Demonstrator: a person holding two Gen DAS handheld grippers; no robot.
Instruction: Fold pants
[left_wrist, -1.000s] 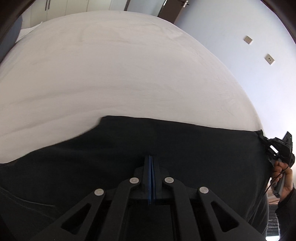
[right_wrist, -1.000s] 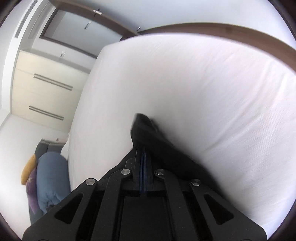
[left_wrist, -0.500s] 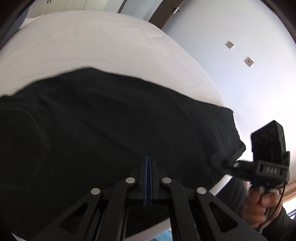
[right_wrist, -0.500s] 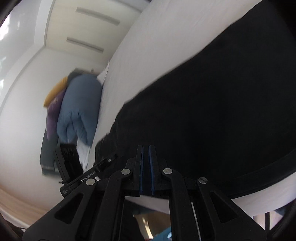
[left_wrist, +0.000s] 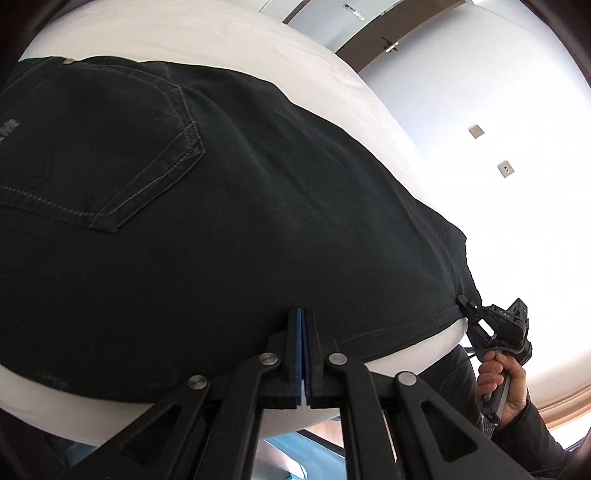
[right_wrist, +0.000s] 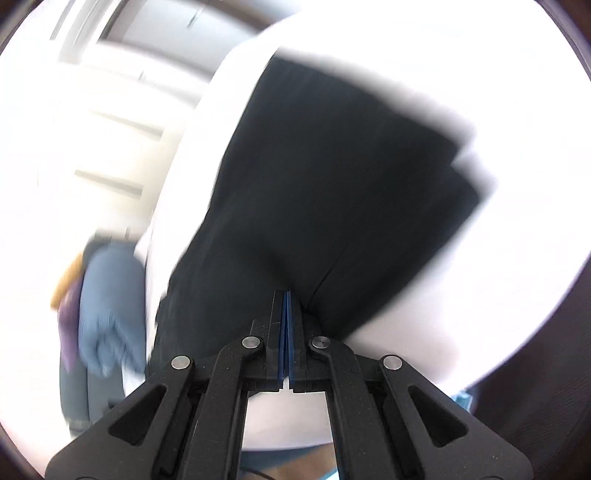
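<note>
Black pants (left_wrist: 229, 221) lie spread across the white bed (left_wrist: 207, 33), back pocket (left_wrist: 92, 155) up at the left. My left gripper (left_wrist: 303, 314) is shut on the near edge of the pants. My right gripper (left_wrist: 467, 306) shows at the right in the left wrist view, held by a hand, pinching the pants' right corner. In the blurred right wrist view, my right gripper (right_wrist: 286, 299) is shut on the dark cloth (right_wrist: 332, 184), which stretches away over the bed (right_wrist: 461, 288).
A white wall with two wall plates (left_wrist: 506, 169) and a brown door frame (left_wrist: 402, 29) stand beyond the bed. A blue bundle (right_wrist: 110, 306) and cupboards (right_wrist: 110, 155) are left of the bed in the right wrist view.
Both grippers have pulled the pants toward the near edge of the bed and spread them flat. The cloth now covers much more of the bed; the back pocket has come into view.
</note>
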